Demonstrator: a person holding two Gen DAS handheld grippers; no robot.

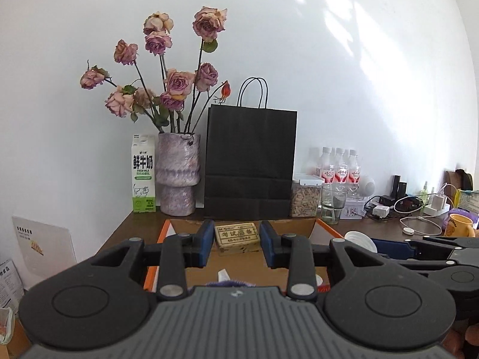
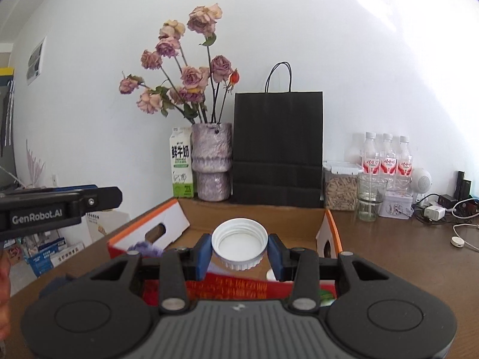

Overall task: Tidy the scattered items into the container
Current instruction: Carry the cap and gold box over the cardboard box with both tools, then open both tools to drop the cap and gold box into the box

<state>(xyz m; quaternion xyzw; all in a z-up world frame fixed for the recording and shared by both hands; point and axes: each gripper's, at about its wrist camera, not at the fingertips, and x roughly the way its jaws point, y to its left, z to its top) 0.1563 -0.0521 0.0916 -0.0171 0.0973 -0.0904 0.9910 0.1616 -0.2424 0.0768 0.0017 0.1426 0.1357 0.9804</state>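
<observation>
My left gripper point(image 1: 237, 239) is shut on a small tan box with Chinese print point(image 1: 237, 237) and holds it above the open cardboard box point(image 1: 321, 228) with orange edges. My right gripper point(image 2: 239, 249) is shut on a white ribbed lid point(image 2: 239, 246), open side up, also above the cardboard box point(image 2: 335, 230). The lid point(image 1: 359, 239) and the right gripper's arm show at the right of the left wrist view. Inside the box lie a purple fuzzy item point(image 2: 146, 246) and a red printed packet point(image 2: 236, 288), partly hidden by the grippers.
Along the wall stand a milk carton point(image 1: 143, 176), a vase of dried roses point(image 1: 178, 173), a black paper bag point(image 1: 250, 161), a jar of seeds point(image 1: 305, 197), a glass point(image 1: 332, 206), water bottles point(image 1: 341, 167). Chargers, cables and a yellow mug point(image 1: 458, 224) lie right.
</observation>
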